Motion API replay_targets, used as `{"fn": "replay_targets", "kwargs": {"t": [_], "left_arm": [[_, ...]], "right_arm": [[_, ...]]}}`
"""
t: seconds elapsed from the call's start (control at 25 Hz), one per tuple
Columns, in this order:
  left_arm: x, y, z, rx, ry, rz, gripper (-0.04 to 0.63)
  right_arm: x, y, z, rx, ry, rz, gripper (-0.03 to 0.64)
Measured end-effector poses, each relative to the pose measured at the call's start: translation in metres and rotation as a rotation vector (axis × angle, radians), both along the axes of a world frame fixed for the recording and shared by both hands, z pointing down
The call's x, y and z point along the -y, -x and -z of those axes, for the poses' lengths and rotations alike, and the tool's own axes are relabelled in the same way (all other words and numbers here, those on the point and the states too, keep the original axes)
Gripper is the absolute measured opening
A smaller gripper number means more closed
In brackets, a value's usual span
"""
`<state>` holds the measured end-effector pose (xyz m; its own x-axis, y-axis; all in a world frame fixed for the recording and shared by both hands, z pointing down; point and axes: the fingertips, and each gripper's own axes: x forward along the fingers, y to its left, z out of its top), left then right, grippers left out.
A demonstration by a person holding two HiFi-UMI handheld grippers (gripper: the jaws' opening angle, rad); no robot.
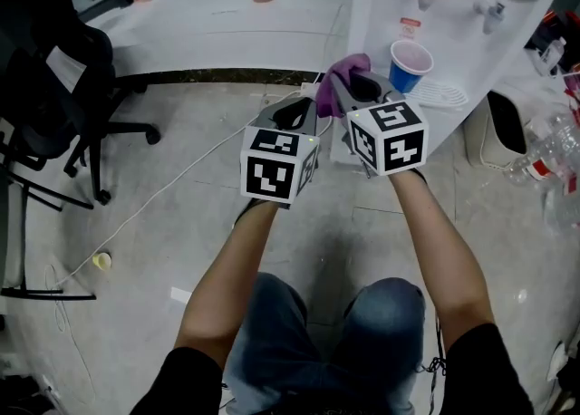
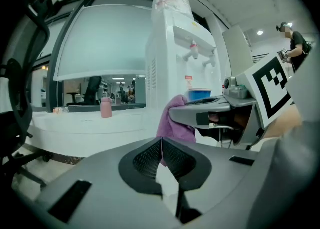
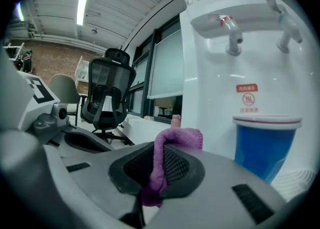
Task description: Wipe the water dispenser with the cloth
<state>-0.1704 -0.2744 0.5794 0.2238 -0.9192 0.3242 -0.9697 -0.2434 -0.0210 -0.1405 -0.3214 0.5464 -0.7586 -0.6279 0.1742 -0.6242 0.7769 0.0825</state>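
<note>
Closest in, the left gripper (image 2: 161, 142) has its jaws pressed together with nothing between them. Just beside it is the right gripper (image 3: 159, 163), whose jaws are clamped on a purple cloth (image 3: 176, 137) that bunches up above the pads. Beyond the cloth, a blue cup (image 3: 264, 145) stands under the taps of the white water dispenser (image 3: 215, 73). The cloth is near the dispenser's front; I cannot tell whether it touches.

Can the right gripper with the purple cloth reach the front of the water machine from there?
Probably yes. The right gripper, shut on the purple cloth, is close in front of the water dispenser with nothing between them. The blue cup standing on it could get bumped.
</note>
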Motion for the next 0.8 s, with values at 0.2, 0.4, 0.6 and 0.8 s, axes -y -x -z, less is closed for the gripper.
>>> {"fn": "replay_targets", "kwargs": {"t": [0.2,0.4,0.6,0.8], "left_arm": [[-0.002,0.0,-0.014,0.0,0.005,0.008,0.026],[-0.004,-0.003,-0.027,0.007,0.026,0.001,0.026],[-0.002,-0.013,-0.037,0.03,0.037,-0.031,0.027],[0.002,-0.026,-0.039,0.033,0.041,-0.057,0.028]], "right_arm": [[-0.006,0.003,-0.029,-0.026,0.021,0.014,0.032],[-0.01,0.001,-0.06,-0.051,0.054,0.012,0.032],[-0.008,-0.009,-0.074,-0.061,0.053,-0.015,0.032],[-0.007,-0.029,-0.075,-0.06,0.051,-0.047,0.032]]}}
